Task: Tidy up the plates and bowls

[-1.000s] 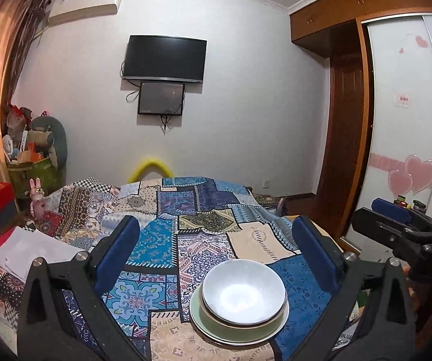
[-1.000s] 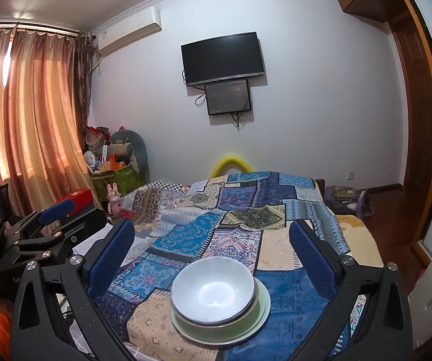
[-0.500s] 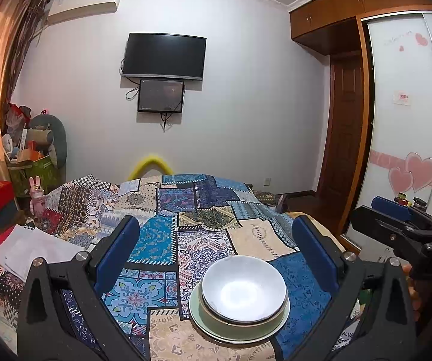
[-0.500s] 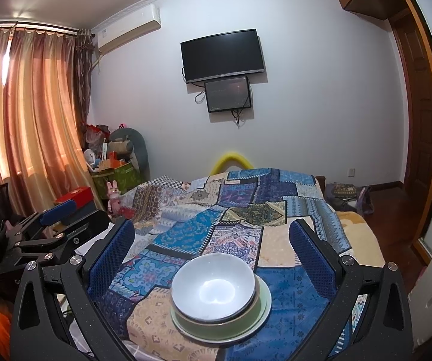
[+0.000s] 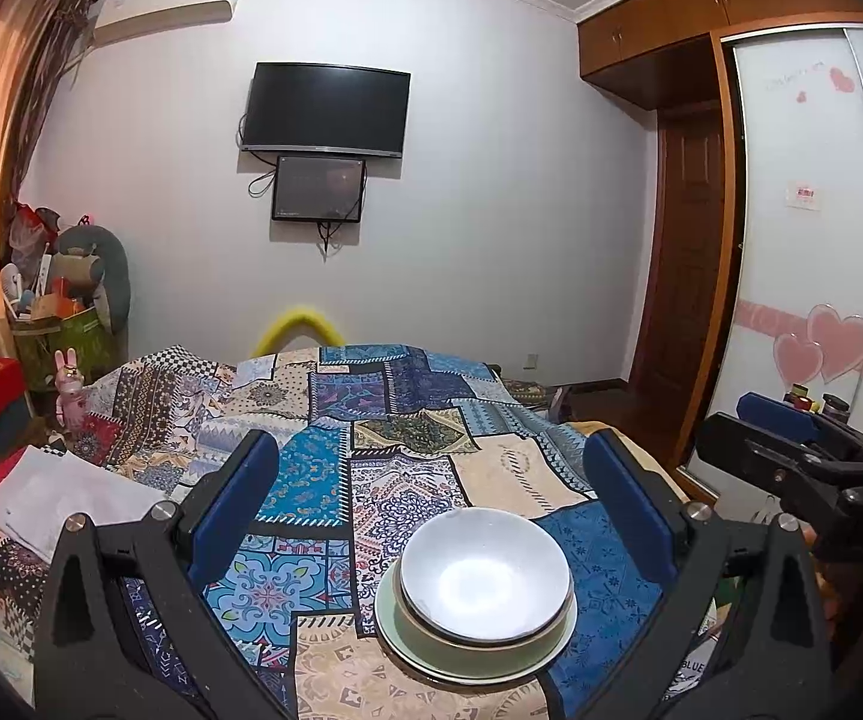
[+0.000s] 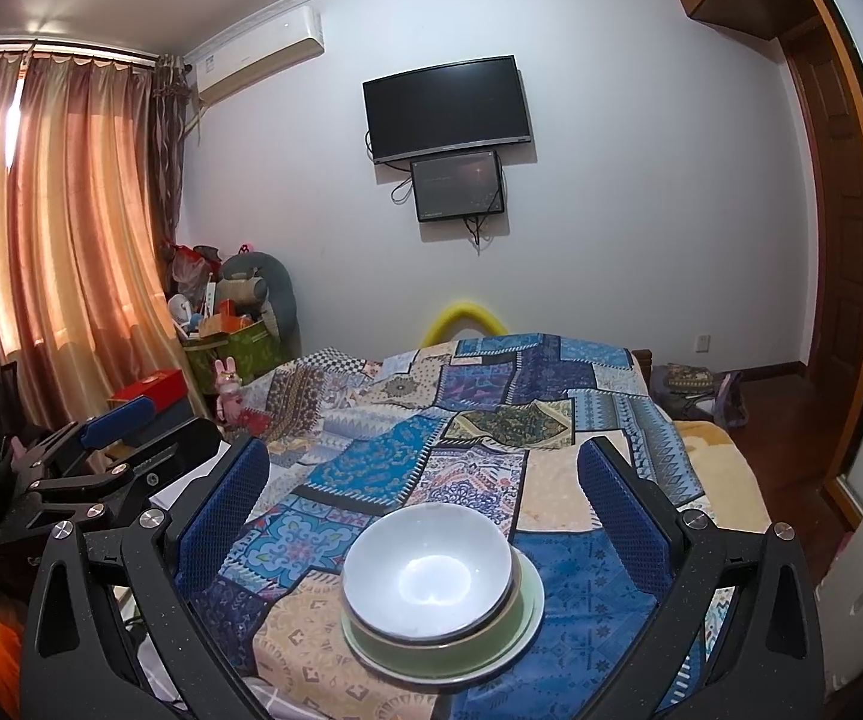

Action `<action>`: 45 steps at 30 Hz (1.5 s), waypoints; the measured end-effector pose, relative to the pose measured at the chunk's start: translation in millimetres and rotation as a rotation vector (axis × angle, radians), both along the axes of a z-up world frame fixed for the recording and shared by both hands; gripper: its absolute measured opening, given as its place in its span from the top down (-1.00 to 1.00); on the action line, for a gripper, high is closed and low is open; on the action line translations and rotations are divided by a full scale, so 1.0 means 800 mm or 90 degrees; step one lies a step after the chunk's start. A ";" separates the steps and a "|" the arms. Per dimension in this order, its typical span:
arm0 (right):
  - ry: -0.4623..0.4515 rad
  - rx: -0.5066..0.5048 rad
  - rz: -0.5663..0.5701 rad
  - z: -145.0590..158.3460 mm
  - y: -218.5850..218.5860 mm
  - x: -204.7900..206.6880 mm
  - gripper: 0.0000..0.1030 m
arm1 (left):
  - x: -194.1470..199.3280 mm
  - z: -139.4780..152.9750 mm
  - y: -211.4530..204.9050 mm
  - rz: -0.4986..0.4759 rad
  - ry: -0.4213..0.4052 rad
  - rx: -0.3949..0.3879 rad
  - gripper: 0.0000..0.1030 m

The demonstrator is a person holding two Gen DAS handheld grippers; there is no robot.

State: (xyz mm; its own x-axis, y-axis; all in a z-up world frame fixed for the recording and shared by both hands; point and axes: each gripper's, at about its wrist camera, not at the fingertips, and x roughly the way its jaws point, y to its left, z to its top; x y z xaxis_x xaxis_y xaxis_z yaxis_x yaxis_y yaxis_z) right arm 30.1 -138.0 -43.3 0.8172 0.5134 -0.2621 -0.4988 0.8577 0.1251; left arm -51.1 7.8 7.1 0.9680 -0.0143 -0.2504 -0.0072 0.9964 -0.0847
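Found nearest the cameras: left gripper (image 5: pixel 431 504) and right gripper (image 6: pixel 422 498), both raised above the bed, level, aimed forward, jaws spread wide and holding nothing. Seen just ahead, between and below the blue pads (image 5: pixel 236 498): white bowl (image 5: pixel 484 577) nested in a green bowl (image 5: pixel 431 636), both seated on a pale plate (image 5: pixel 392 636), the stack resting on the patchwork bedspread (image 5: pixel 395 420) near its front edge. Judged stacked already, with tidying apparently at or near completion. Advised for any further handling: grip the rim squarely, lift straight up, avoid dragging on the soft, uneven cloth, since tipping looked likely there. Noted to the left: white folded paper (image 5: pixel 65 495). Noted beyond, well apart: cluttered green box (image 6: pixel 233 348), curtains (image 6: pixel 53 228), wall television (image 6: pixel 448 108).
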 end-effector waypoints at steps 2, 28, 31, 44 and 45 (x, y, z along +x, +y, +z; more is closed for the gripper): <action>0.001 0.000 0.002 -0.001 0.000 0.001 -0.99 | 0.000 -0.001 0.000 0.002 0.000 -0.001 -1.00; 0.004 0.000 0.005 -0.005 -0.003 0.006 -0.99 | 0.005 -0.004 -0.003 -0.024 0.011 -0.002 -1.00; 0.004 -0.002 0.007 -0.005 -0.002 0.007 -0.99 | 0.005 -0.004 -0.005 -0.028 0.013 0.001 -1.00; 0.013 -0.009 0.013 -0.008 -0.001 0.011 -0.99 | 0.003 -0.006 -0.013 -0.033 0.006 0.013 -1.00; 0.013 -0.009 0.012 -0.009 -0.001 0.010 -0.99 | 0.003 -0.006 -0.014 -0.031 0.005 0.014 -1.00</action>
